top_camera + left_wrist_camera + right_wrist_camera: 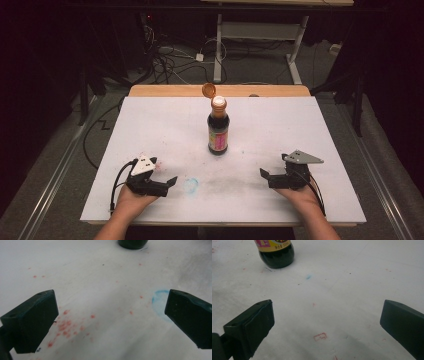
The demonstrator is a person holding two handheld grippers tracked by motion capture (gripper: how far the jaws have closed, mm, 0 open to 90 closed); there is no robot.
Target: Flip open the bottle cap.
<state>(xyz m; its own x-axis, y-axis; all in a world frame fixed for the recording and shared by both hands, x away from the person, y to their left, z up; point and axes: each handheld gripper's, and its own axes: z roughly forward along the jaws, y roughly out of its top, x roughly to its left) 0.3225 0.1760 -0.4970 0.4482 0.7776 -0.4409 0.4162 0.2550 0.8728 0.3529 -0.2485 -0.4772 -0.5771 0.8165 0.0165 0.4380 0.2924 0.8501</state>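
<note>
a dark sauce bottle (218, 130) stands upright near the middle of my white table (300, 130), its orange flip cap (209, 90) hinged open and tipped back behind the neck, a yellow and pink label around its body. my left gripper (167, 182) rests on the table well short of the bottle and off to its left, jaws spread wide with nothing between them. in the left gripper view the jaws frame red specks (66, 326) and a faint blue ring (160, 300) stained on the surface, with the bottle's base (132, 243) at the top edge. my right gripper (266, 175) rests well short of the bottle on its right, jaws likewise wide apart and empty. in the right gripper view the bottle's lower body (276, 253) sits up and to the left, and a small red rectangle mark (320, 336) lies between the jaws.
</note>
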